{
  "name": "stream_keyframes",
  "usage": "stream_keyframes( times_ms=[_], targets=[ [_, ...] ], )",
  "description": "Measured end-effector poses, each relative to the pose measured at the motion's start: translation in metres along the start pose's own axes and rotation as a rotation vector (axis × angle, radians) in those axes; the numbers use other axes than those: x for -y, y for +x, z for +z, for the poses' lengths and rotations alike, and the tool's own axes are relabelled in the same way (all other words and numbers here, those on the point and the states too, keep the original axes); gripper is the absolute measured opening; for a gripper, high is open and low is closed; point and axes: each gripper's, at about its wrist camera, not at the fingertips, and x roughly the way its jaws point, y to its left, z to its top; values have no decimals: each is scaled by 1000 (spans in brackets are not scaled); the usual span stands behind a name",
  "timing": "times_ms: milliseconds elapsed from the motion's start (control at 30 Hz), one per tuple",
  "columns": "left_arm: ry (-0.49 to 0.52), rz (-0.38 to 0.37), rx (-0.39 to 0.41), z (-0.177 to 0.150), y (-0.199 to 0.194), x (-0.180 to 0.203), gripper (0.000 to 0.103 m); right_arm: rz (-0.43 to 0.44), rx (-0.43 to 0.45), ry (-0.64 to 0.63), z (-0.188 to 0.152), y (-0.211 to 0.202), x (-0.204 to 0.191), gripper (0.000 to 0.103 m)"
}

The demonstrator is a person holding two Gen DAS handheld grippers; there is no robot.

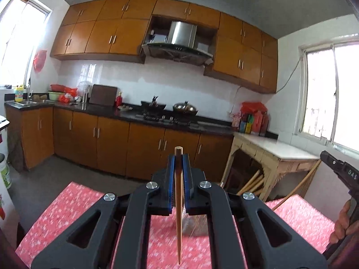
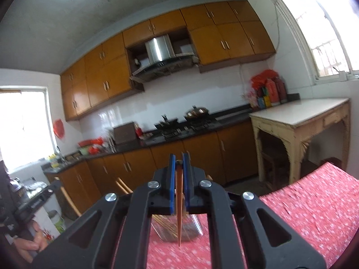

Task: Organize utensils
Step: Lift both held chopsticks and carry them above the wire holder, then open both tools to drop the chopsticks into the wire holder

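Note:
My left gripper point(image 1: 178, 157) is shut on a light wooden chopstick point(image 1: 178, 213). The stick runs up between the blue pads, its thick end poking out above them and its thin tip hanging over the red flowered tablecloth point(image 1: 67, 213). My right gripper point(image 2: 179, 158) is shut on a darker reddish chopstick point(image 2: 179, 219), held the same way. Below its tip stands a clear container point(image 2: 193, 226) with several chopsticks in it, part hidden by the gripper. The same container point(image 1: 190, 224) shows blurred under the left gripper. Both grippers are raised above the table.
A kitchen lies ahead: brown cabinets, a dark counter point(image 1: 125, 114) with a stove, pots and a sink. A pale side table point(image 1: 276, 150) stands at the right under a window. A hand holds the other gripper at the right edge point(image 1: 345, 222).

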Motion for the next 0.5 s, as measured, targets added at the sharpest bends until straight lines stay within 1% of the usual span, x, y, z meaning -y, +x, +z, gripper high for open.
stream_keyframes(
  times_ms=[100,200,267,367,500],
  targets=[
    [-15,-15,45,24,12,12,7,13,51,-7,21,13,-11,8],
    [-23,-12,86,40,28,23,7,1,74,-18,31,35,-17,8],
    [-37,-10,104,46,39,29,7,-4,76,-24,32,49,-20,8],
    [-44,4,126,49,60,38,7,-16,69,-42,30,75,-21,8],
    [-31,18,121,42,87,48,7,-25,40,-38,22,107,-17,8]
  ],
)
